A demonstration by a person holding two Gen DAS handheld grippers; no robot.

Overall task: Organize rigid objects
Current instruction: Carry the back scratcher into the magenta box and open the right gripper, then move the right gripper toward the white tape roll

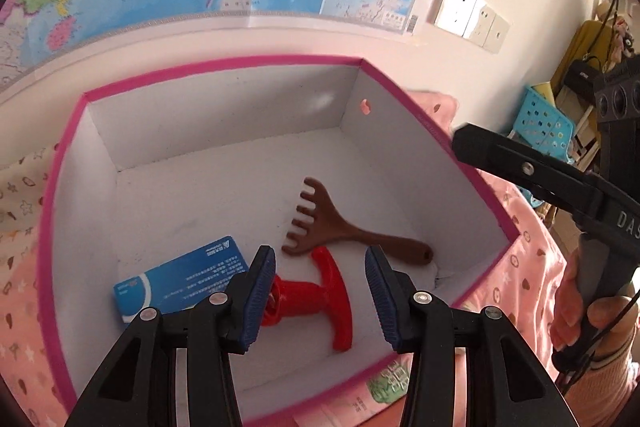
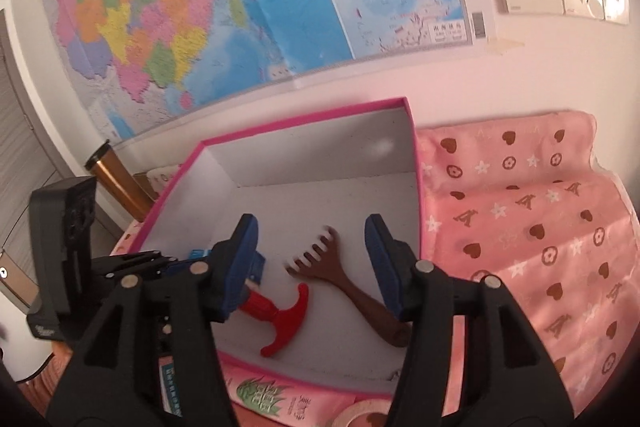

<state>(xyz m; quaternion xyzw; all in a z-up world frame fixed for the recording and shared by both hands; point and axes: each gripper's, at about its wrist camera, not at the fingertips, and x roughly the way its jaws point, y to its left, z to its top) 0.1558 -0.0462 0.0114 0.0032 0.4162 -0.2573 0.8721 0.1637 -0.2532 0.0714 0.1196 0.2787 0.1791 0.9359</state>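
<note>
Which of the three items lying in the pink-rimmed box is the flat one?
The blue card box, near the box's left wall. It lies flat as a slab, while the brown rake has tines and a handle, and the red T-handled tool is rounded.

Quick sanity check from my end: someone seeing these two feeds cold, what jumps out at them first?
The pink-rimmed box with its white inside fills the middle of both views, with a red T-shaped piece, a brown rake-like comb and a blue card lying on its floor. Behind it, a big colourful map covers the wall. The left gripper and right gripper hang open over the box, holding nothing.
</note>
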